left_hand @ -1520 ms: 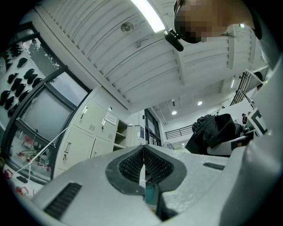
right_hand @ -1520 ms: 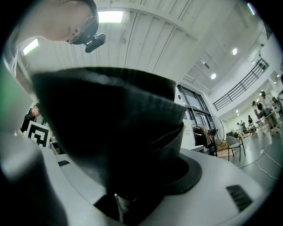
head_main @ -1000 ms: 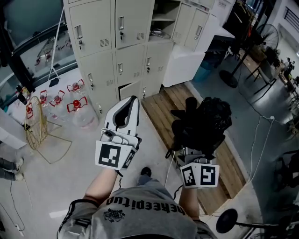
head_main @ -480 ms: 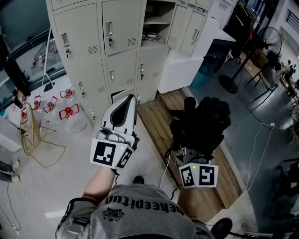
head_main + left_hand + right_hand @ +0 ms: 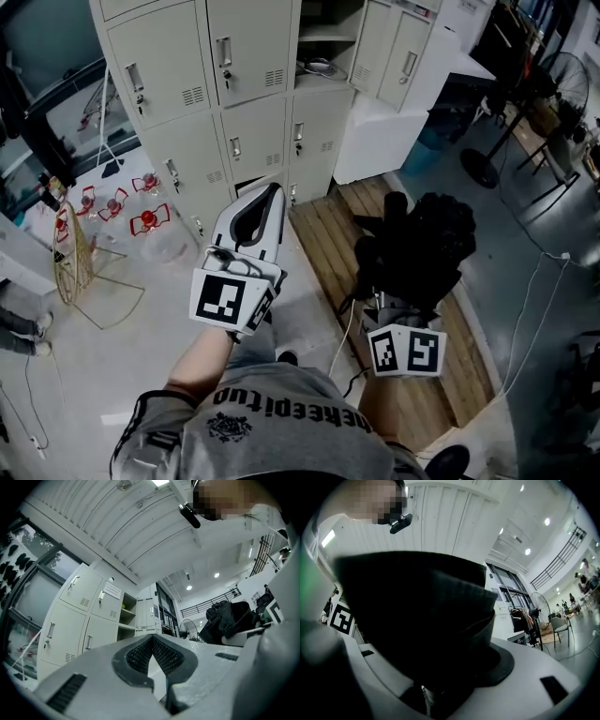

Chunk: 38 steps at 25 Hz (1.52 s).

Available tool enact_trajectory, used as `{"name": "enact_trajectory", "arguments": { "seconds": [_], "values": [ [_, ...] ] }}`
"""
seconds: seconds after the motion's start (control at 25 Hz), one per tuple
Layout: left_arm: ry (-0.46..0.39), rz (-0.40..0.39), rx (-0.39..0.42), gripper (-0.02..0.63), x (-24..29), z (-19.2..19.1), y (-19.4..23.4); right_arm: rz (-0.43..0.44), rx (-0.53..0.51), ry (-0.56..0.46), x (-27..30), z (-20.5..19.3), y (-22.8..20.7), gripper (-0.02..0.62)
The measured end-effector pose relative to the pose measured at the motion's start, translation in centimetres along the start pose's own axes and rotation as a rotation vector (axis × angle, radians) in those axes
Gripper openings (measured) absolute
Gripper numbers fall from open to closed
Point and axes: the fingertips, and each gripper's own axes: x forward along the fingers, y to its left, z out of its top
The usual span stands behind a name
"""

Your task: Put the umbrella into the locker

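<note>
My right gripper [image 5: 401, 281] is shut on a black folded umbrella [image 5: 419, 246], which bulges out above the jaws and hides the fingertips. In the right gripper view the umbrella [image 5: 422, 620] fills the space between the jaws. To the umbrella's left is my left gripper [image 5: 271, 195], white, shut and holding nothing; its tips meet in the left gripper view [image 5: 152, 641]. Both point toward a bank of beige lockers [image 5: 253, 122]. One upper compartment [image 5: 323, 42] stands open with small items on its shelf. The lockers [image 5: 70, 620] also appear in the left gripper view.
A wooden pallet [image 5: 333, 220] lies on the floor below the grippers. Water jugs with red handles [image 5: 145, 220] and a gold wire rack [image 5: 70, 248] sit left of the lockers. A white cabinet [image 5: 384, 131] and a fan stand [image 5: 487, 164] are at the right. Cables [image 5: 539, 281] trail over the floor.
Both grippers have travelled together with the person across the floor in front of the lockers. The umbrella stays in the right gripper and the left gripper stays shut.
</note>
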Motion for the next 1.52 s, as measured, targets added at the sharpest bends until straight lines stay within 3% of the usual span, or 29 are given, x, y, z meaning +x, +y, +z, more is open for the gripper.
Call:
{"name": "enact_trajectory", "arguments": {
  "seconds": [0.36, 1.0, 1.52],
  "values": [
    [-0.012, -0.01, 0.004, 0.005, 5.7, -2.2, 2.9, -0.011, -0.013, 0.009, 6.2, -1.6, -1.2, 0.272],
    [-0.044, -0.032, -0.019, 0.005, 19.6, -5.1, 14.7, -0.031, -0.028, -0.02, 23.8, -4.1, -1.4, 0.272],
    [-0.032, -0.07, -0.046, 0.005, 25.7, -8.7, 22.1, -0.076, -0.036, -0.014, 32.7, -7.2, -0.3, 0.272]
  ]
}}
